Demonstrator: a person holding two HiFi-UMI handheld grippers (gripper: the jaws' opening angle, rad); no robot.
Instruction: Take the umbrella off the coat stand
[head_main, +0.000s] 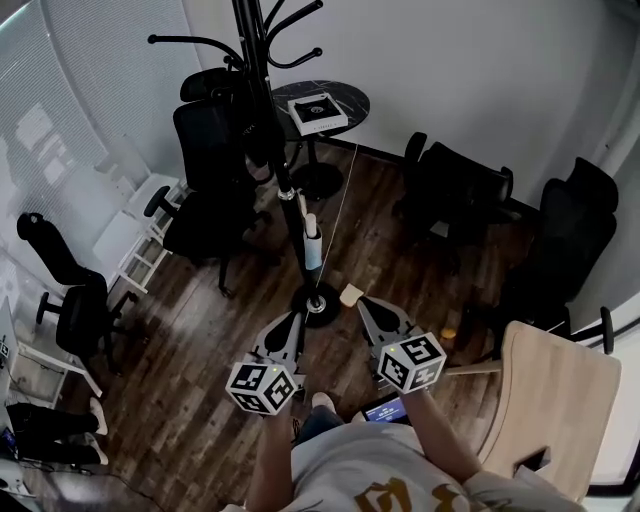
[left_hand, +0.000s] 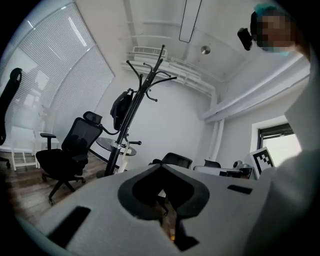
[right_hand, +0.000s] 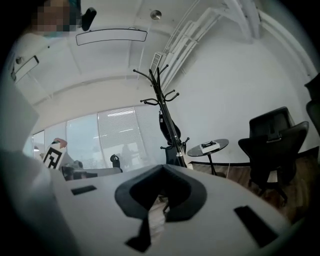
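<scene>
An office: a black mesh swivel chair (head_main: 210, 145) at eleven o'clock, a round dark side table (head_main: 358, 102) at twelve, white slatted window blinds (left_hand: 55, 80).

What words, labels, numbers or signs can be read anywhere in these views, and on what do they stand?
No text can be read in any view.
Box on the round table: dark print on its lid, too small to read.
Person's shirt: gold print, cut off by the picture's edge and blurred.
Left gripper and right gripper: square marker patterns only, no words.
</scene>
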